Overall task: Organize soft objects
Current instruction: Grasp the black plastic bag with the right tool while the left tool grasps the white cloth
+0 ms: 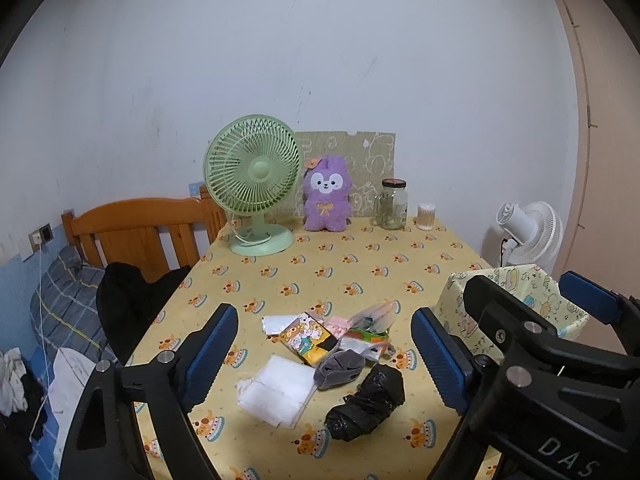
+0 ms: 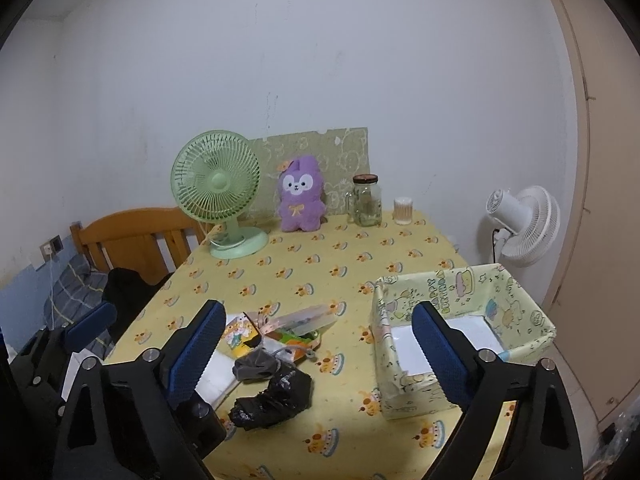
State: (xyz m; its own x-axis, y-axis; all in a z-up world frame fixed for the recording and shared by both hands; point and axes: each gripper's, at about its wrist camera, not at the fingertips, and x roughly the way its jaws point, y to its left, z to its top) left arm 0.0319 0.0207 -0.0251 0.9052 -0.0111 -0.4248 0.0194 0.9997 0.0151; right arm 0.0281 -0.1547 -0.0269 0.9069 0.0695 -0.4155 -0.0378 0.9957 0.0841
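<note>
a: left wrist view first. the left gripper (image 1: 324, 354) hangs above the near end of the yellow tablecloth (image 1: 360, 264), jaws spread wide and holding nothing. between its pads lies the pile of soft things: a crumpled black plastic bag (image 1: 366, 402) nearest, a grey pouch (image 1: 340, 368) touching it, folded white cloths (image 1: 278, 392) to the left, a cartoon-print packet (image 1: 306, 336) behind.

b: and the box?

a: the birthday-print box (image 1: 536, 300) sits off to the right, mostly hidden behind the right gripper's body, so i can't judge its contents from here.

b: right wrist view?

a: the right gripper (image 2: 320, 354) is also spread and empty. the box (image 2: 460, 376) is open-topped, just beside the pile, with what looks like something white already on its floor, though i'm not sure what. the black bag (image 2: 272, 398) is closest to it.

b: so how to do it well?

a: i'd take the black bag first, pinching a thick fold so it doesn't slip, lift clear of the grey pouch (image 2: 256, 366), and release low inside the box wall.
</note>
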